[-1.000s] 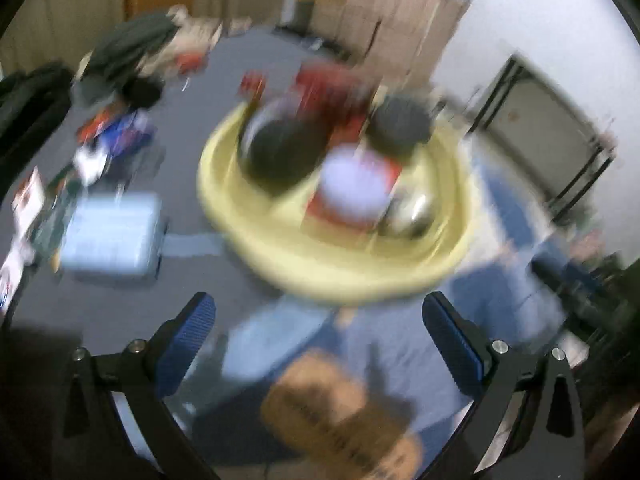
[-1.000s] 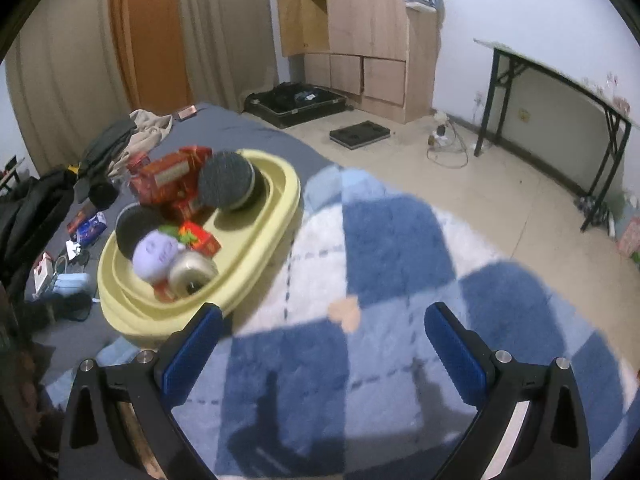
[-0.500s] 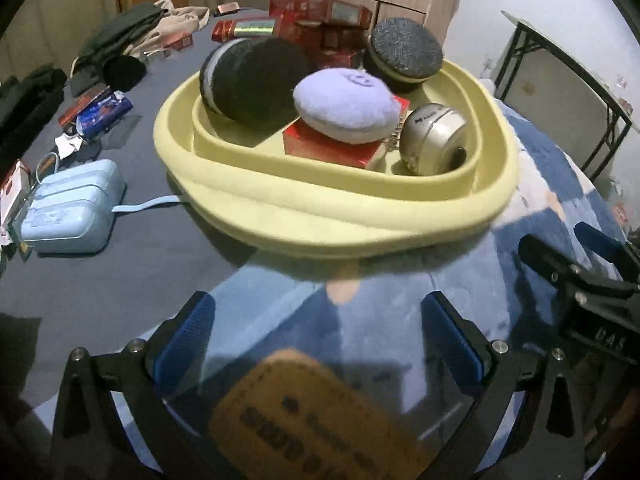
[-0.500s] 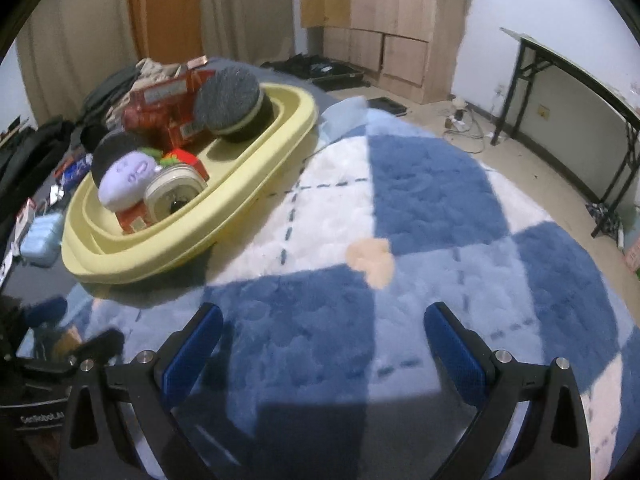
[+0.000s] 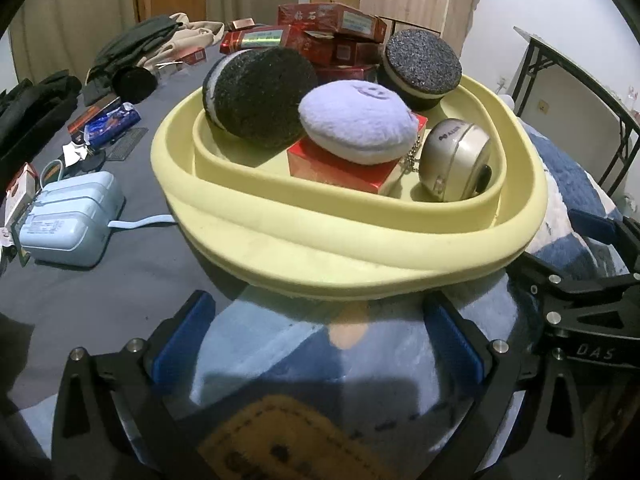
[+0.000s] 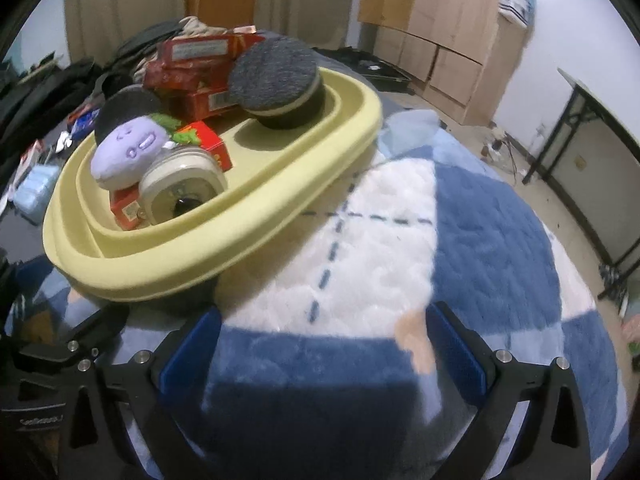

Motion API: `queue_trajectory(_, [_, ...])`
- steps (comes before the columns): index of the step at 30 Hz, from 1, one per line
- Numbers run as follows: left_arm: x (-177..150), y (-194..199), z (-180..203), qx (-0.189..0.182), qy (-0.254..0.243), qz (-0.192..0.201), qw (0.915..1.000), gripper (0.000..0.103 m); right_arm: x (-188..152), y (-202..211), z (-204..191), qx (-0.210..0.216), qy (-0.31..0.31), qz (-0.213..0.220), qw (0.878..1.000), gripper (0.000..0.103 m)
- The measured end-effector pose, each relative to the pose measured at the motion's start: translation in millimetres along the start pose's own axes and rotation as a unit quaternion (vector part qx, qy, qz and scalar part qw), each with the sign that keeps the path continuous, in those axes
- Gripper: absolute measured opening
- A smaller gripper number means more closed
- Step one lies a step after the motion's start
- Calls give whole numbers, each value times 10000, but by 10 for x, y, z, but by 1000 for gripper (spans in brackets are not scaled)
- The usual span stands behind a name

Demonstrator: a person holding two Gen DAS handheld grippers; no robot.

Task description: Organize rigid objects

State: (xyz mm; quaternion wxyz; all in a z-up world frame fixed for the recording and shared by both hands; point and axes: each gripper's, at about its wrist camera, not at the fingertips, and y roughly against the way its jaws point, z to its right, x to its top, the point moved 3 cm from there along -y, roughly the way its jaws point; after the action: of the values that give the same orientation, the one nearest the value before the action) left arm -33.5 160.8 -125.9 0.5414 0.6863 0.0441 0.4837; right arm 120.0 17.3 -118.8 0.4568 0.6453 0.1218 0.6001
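A yellow basin (image 5: pixel 320 256) (image 6: pixel 224 248) rests on a blue and white blanket. It holds two cookie-shaped cushions (image 5: pixel 260 92) (image 6: pixel 276 80), a purple plush (image 5: pixel 356 124) (image 6: pixel 128 148), a silver round device (image 5: pixel 456 160) (image 6: pixel 184 184), a small red box (image 5: pixel 336 168) and stacked red cartons (image 5: pixel 332 28) (image 6: pixel 192 64). My left gripper (image 5: pixel 316 340) is open and empty just short of the basin's near wall. My right gripper (image 6: pixel 320 344) is open and empty over the blanket, right of the basin. The right gripper also shows at the edge of the left wrist view (image 5: pixel 580 300).
A light blue case (image 5: pixel 68 220) with a strap lies left of the basin on the grey sheet. Small packets (image 5: pixel 104 120) and dark clothes (image 5: pixel 128 48) lie beyond it. A wooden cabinet (image 6: pixel 448 32) and a black-legged table (image 6: pixel 592 128) stand at the right.
Both grippers have moved lower and closer to the basin, which now fills more of each view. Both stayed open and empty.
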Motion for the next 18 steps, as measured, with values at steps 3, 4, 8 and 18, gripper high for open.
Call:
queue_trajectory(3, [-20, 33, 27, 25, -31, 0, 10000, 103, -10, 16, -13, -84, 11, 42, 10000, 103])
queue_trajectory(4, [-20, 36, 15, -12, -19, -6, 10000, 103, -22, 29, -22, -159, 24, 65, 9999, 103])
queue_trajectory(8, [-22, 30, 13, -27, -7, -19, 10000, 103, -28, 23, -48, -143, 34, 39, 9999, 103])
queue_trajectory(18, [-18, 26, 14, -28, -8, -17, 10000, 103, -26, 30, -32, -102, 13, 22, 9999, 103])
